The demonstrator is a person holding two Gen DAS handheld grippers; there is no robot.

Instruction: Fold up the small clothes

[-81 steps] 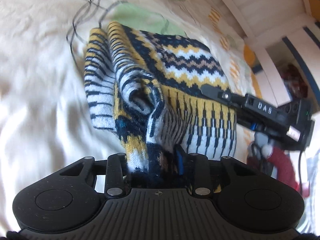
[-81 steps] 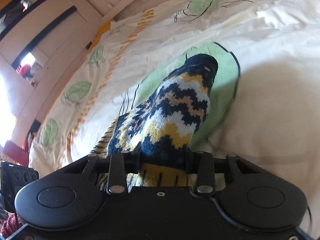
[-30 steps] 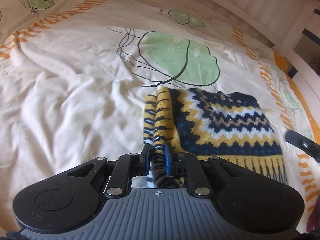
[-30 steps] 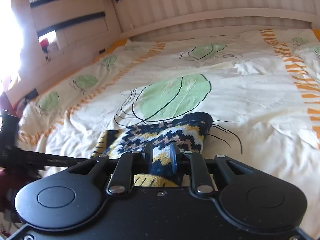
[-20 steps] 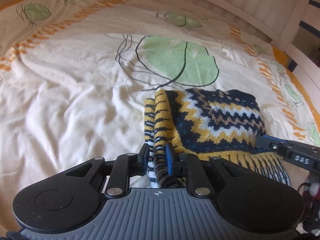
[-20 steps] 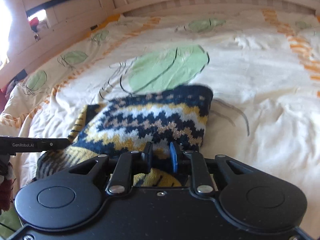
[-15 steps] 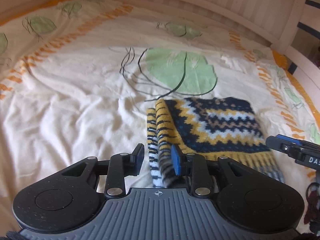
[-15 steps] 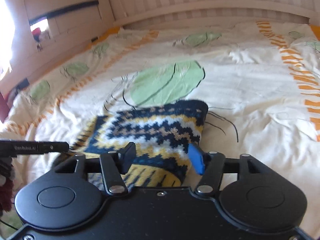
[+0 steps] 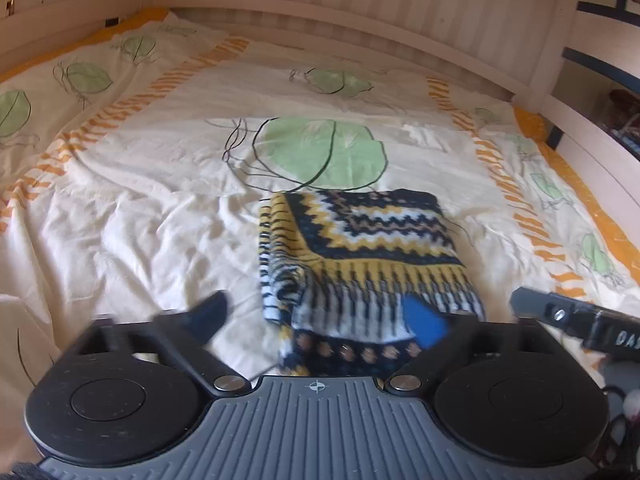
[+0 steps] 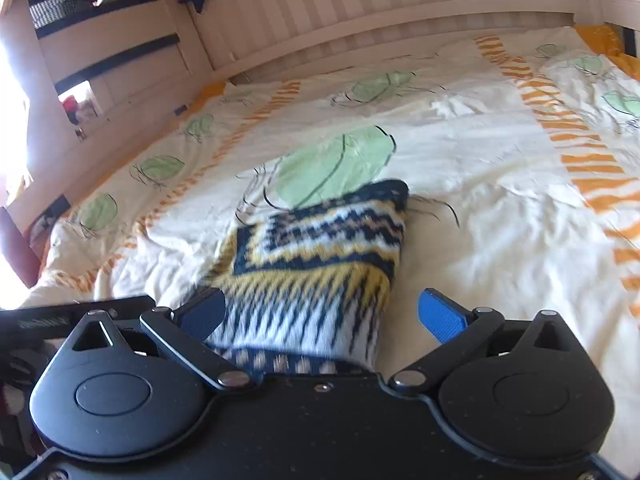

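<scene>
The knitted sweater (image 9: 360, 256) lies folded into a small square near the middle of the bed (image 9: 120, 208), and the left gripper (image 9: 316, 320) and right gripper (image 10: 320, 312) are both wide apart and holding nothing, so this one looks done.

The knit sweater's (image 9: 360, 248) near hem hides behind both tongs' bodies; the left fingers (image 9: 208, 314) are motion-blurred.

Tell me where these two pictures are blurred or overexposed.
Left wrist view: the left gripper is smeared by motion, the folded sweater fairly sharp. Right wrist view: the sweater's near edge is blurred, and sunlight blows out the far left edge; both views bend the bed frame.
</scene>
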